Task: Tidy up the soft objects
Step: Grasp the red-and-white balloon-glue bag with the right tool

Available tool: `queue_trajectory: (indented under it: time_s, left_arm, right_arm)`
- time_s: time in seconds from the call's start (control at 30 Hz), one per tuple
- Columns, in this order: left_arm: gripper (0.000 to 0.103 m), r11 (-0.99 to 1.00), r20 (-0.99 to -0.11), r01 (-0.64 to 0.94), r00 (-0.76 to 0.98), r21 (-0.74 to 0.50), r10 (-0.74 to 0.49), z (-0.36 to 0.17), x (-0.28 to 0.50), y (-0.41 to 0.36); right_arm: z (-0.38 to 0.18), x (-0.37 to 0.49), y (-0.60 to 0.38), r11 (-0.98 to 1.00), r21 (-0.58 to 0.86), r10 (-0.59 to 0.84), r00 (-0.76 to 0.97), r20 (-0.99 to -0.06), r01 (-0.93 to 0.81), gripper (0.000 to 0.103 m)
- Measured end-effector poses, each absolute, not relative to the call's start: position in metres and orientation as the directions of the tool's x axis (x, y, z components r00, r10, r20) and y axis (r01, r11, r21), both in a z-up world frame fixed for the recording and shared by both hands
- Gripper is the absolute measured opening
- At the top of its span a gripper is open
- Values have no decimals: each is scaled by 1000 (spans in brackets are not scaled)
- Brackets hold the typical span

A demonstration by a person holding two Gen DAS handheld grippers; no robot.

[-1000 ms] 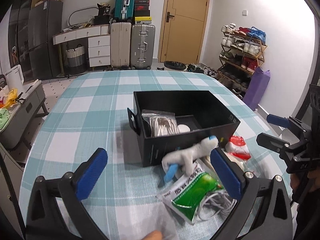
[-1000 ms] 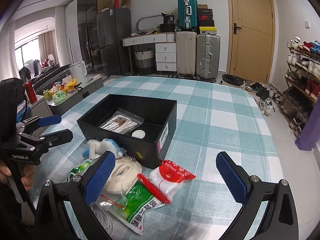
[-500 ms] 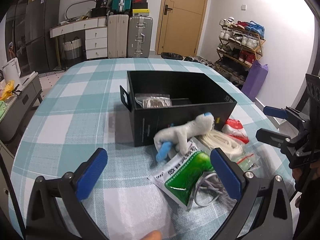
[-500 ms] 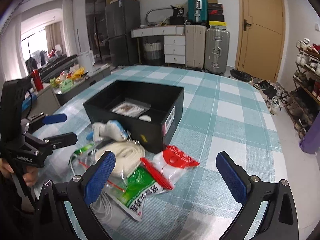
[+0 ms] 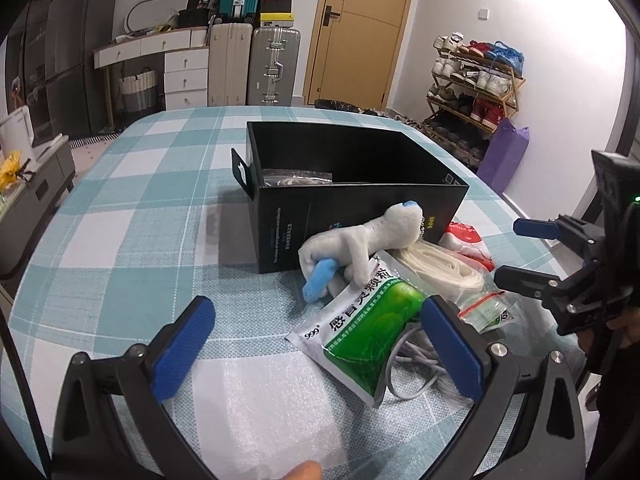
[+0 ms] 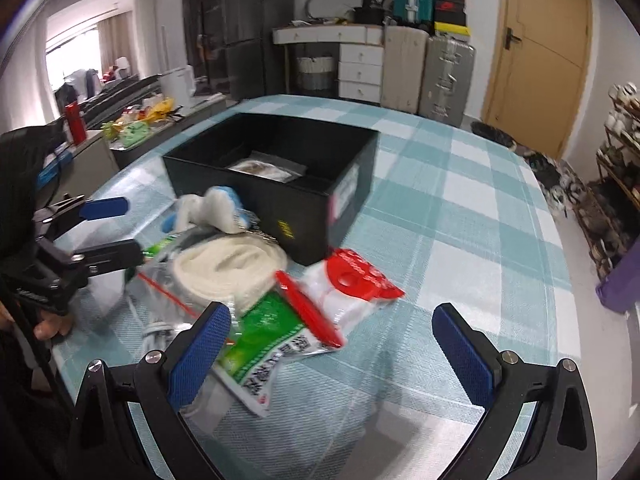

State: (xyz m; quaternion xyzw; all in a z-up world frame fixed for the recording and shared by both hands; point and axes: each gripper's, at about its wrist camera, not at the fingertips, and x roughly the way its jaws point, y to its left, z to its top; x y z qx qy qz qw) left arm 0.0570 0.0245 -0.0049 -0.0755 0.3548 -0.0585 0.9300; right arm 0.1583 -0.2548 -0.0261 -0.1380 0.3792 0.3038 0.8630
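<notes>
A black open box [image 5: 360,200] [image 6: 304,184] stands on the checked tablecloth and holds a clear bag [image 5: 298,178]. In front of it lies a pile: a white and blue plush toy [image 5: 360,246] [image 6: 212,210], a coiled white strap in a clear bag [image 5: 444,266] [image 6: 228,268], a green and white sachet [image 5: 368,336] [image 6: 264,344], a red and white packet [image 5: 466,240] [image 6: 352,284] and a white cable [image 5: 412,364]. My left gripper [image 5: 320,350] [image 6: 116,228] is open, close to the sachet. My right gripper [image 6: 332,350] [image 5: 520,250] is open, just before the packet.
Beyond the far table edge stand suitcases [image 5: 256,64], a white drawer unit [image 5: 176,72] and a wooden door [image 5: 356,36]. A shoe rack [image 5: 472,88] and a purple bag [image 5: 504,154] are on the right. A low cabinet [image 6: 132,136] with clutter is on the left.
Both grippers have moved lower and closer to the pile in front of the box. Both stay open and empty. The objects have not moved.
</notes>
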Motion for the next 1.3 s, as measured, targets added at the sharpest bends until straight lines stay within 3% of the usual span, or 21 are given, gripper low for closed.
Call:
queue_trajectory:
  time_s: [0.87, 0.97, 1.1, 1.17, 1.3]
  left_arm:
    - [103, 978, -644, 54, 745, -203, -175, -5, 56, 28]
    - [103, 978, -643, 55, 746, -201, -174, -5, 57, 28]
    - [103, 979, -645, 56, 745, -198, -173, -6, 57, 29]
    - [103, 978, -645, 56, 744, -199, -174, -6, 57, 28]
    - [103, 979, -646, 55, 744, -197, -172, -6, 57, 28]
  right_arm:
    - [-58, 208, -239, 859, 30, 335, 517, -788, -511, 101]
    - [-57, 208, -234, 849, 27, 345, 514, -785, -528, 88]
    - [-57, 207, -233, 848, 23, 342, 513, -787, -530, 81]
    - [-55, 206, -234, 847, 16, 341, 521, -783, -531, 69]
    - [-52, 203, -237, 841, 18, 350, 518, -781, -540, 63]
